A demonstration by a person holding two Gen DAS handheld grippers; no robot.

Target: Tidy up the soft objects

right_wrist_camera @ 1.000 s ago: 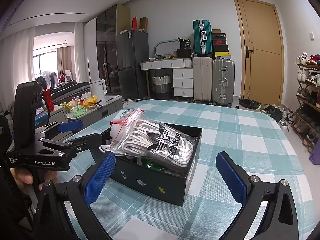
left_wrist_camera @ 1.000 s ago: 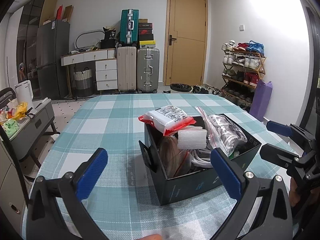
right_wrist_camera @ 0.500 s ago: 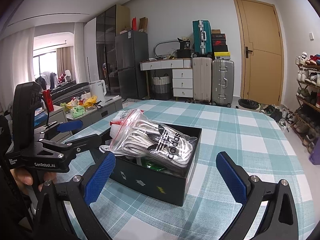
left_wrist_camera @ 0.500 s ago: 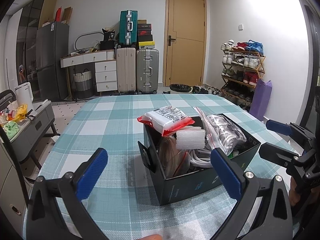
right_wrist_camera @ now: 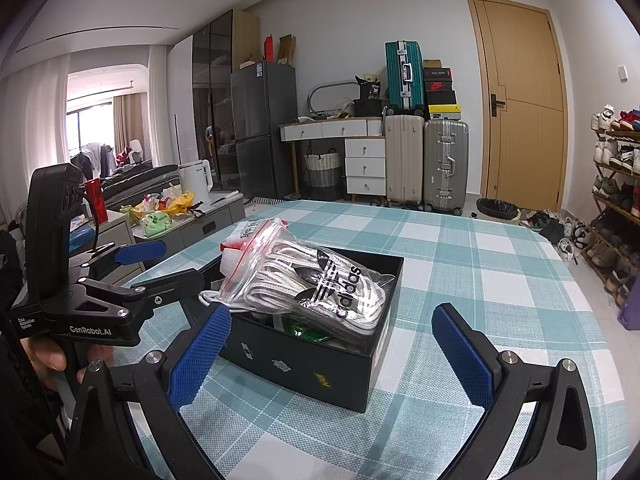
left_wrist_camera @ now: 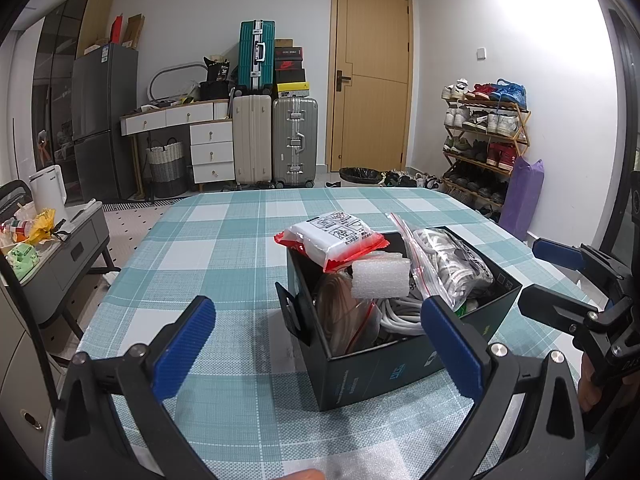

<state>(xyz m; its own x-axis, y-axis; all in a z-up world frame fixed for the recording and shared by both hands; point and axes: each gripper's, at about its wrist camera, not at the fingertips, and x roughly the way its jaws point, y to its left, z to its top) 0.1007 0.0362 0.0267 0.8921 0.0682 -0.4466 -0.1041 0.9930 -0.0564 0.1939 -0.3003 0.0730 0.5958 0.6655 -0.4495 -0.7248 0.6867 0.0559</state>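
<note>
Pretty clearly someone's home: checkered tablecloth [left_wrist_camera: 224,240] up close, suitcases [left_wrist_camera: 276,140] stacked at 12 o'clock, shoe rack [left_wrist_camera: 484,140] at 2, fridge [right_wrist_camera: 262,132] at 11.

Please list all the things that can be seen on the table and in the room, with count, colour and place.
Black cardboard box: one, open, on the table.
Red-and-white plastic packet: one, on the box's far left corner.
White foam block: one, in the box.
Clear zip bag of white laces: one, on top of the box.
White cable: coiled, inside the box.
Teal-and-white checked tablecloth: one, covers the table.
Suitcases: three, teal, beige, silver, by the back wall.
Wooden door: one, shut.
Shoe rack: one, right wall.
Grey fridge: one, left.
Left gripper: black, blue pads, open.
Right gripper: same, open.
</note>
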